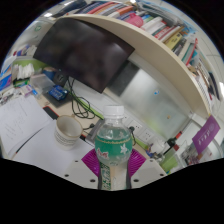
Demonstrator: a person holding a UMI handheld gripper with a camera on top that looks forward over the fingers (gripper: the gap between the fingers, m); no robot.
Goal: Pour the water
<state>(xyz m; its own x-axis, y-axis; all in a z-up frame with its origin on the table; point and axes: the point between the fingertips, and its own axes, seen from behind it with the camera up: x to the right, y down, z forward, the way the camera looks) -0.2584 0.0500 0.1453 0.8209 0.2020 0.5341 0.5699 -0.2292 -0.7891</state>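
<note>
One wide table (25, 125) is carrying everything we are looking at, with a dark monitor (85, 55) standing at the back and a bookshelf (160, 35) curving above it. Nearer us, a pale cup (68, 128) is sitting just left of the water bottle (113, 140). We are holding that bottle upright between the jaws of the gripper (113, 165), both pads pressing its lower body. We are judging its thin plastic to be light, slippery and easily crushed, so gripping mid-body seems best.

Bright, even indoor light; strong fisheye bending at edges; mild blur.
</note>
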